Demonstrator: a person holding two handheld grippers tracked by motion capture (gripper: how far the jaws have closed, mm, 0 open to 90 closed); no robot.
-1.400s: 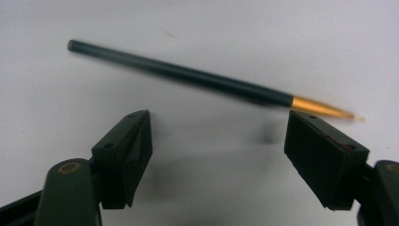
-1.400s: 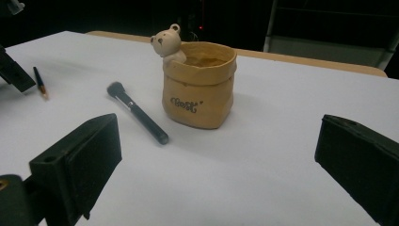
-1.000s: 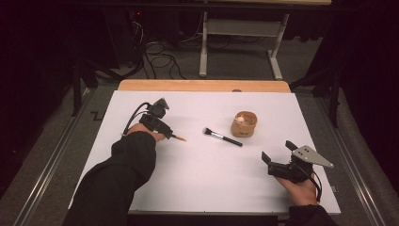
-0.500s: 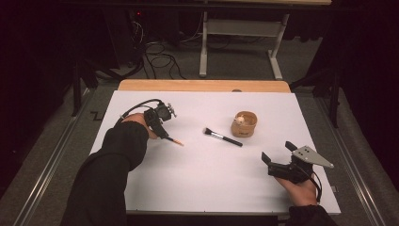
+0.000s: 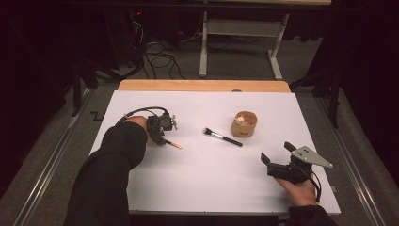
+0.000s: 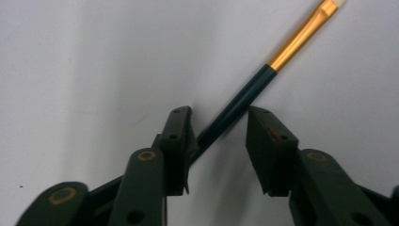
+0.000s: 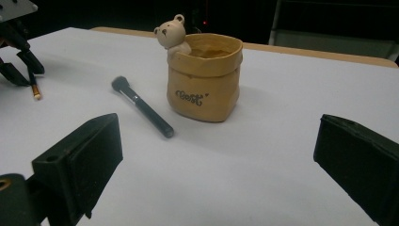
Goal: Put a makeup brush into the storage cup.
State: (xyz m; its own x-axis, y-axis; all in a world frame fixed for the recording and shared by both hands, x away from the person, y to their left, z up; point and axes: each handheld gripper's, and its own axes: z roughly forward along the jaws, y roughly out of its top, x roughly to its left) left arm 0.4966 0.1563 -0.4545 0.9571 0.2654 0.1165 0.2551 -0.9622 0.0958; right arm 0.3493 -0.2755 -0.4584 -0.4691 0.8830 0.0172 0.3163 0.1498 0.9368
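Note:
A thin brush [image 6: 244,96] with a dark handle and gold ferrule lies on the white table [image 5: 207,188]. My left gripper [image 5: 162,140] points down over it, and its jaws have just been closing. The handle runs between the pads [image 6: 270,146] of the left gripper [image 6: 219,125]; a gap remains on the right side, so it is open. A black powder brush [image 5: 223,138] lies at mid-table beside a tan bear cup [image 5: 244,125]. My right gripper [image 5: 276,151] rests open near the front right, facing the cup [image 7: 204,84] and the black brush [image 7: 143,109].
A wooden strip [image 5: 202,85] borders the table's far edge. Cables and a metal table frame [image 5: 204,47] stand on the floor beyond it. In the right gripper view the left gripper [image 7: 21,66] is at far left with the thin brush's tip [image 7: 35,92].
The left forearm has swung to the left and the left gripper has tipped down over the thin brush, its jaws narrower. The right gripper has kept still.

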